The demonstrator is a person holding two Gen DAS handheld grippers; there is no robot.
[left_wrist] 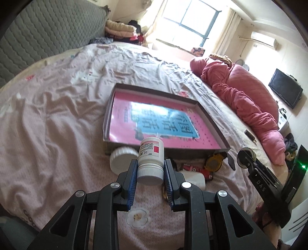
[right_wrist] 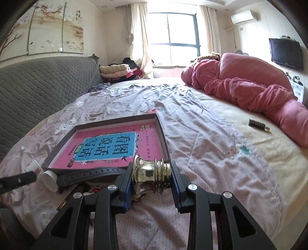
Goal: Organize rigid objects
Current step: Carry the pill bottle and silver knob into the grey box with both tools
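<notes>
1. Left gripper (left_wrist: 150,169): 2 blue-padded fingers (left_wrist: 130,180) closed on 1 white pill bottle (left_wrist: 151,159), cap toward camera, held clear of the bed (left_wrist: 57,119), just in front of the tray's near edge.
2. Right gripper (right_wrist: 152,173): 2 fingers (right_wrist: 128,184) clamped on 1 brass knob (right_wrist: 150,174), lying sideways betw. the pads, lifted off the bed, near the tray's right corner.
3. 1 shallow tray (left_wrist: 209,115) on the bed; 1 pink book w/ blue title panel (left_wrist: 163,123) lies flat inside, filling most of it.
4. White bottles counted in left view: 3. One held, 1 w/ ribbed cap (left_wrist: 123,159) on its side touching the tray's near wall, 1 more (left_wrist: 196,180) lying right of the fingers.
5. Also by the tray's near edge: 1 yellow-black tape measure (left_wrist: 212,163), 1 small red item (left_wrist: 200,170), can't tell what.
6. 1 black ridged strap (right_wrist: 90,174) lies along the tray front in right view.
7. 1 small dark item w/ metal ring (right_wrist: 259,124) well apart, on the bed near 1 pink quilt (right_wrist: 250,84).
8. Room: 1 window (right_wrist: 173,36), 1 wall TV (right_wrist: 285,53), 1 AC unit (right_wrist: 243,17), 1 grey headboard (right_wrist: 38,86).
</notes>
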